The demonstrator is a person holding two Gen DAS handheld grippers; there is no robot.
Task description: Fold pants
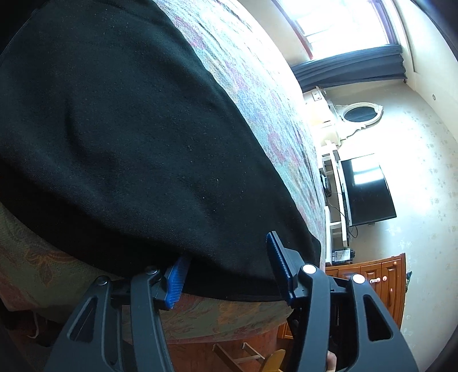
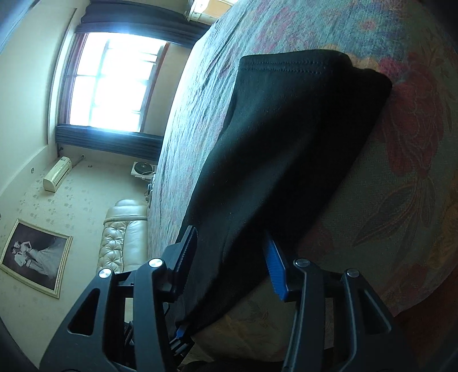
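The black pants (image 1: 120,137) lie flat on a floral bedspread (image 1: 257,94). My left gripper (image 1: 229,271) is open at the near edge of the pants, one blue pad (image 1: 176,282) tucked under the cloth edge and the other pad (image 1: 279,269) above it. In the right wrist view the pants (image 2: 274,148) stretch away to a stitched hem at the far end. My right gripper (image 2: 232,266) is open, its fingers on either side of the near end of the cloth. Another blue-padded gripper tip (image 2: 180,334) shows low under the pants edge.
The bedspread (image 2: 400,200) spreads wide around the pants. A bright window (image 1: 343,23), a wall TV (image 1: 366,191) and a wooden cabinet (image 1: 380,280) stand beyond the bed. A cream padded headboard (image 2: 123,237), framed photo (image 2: 34,257) and air conditioner (image 2: 57,174) show in the right view.
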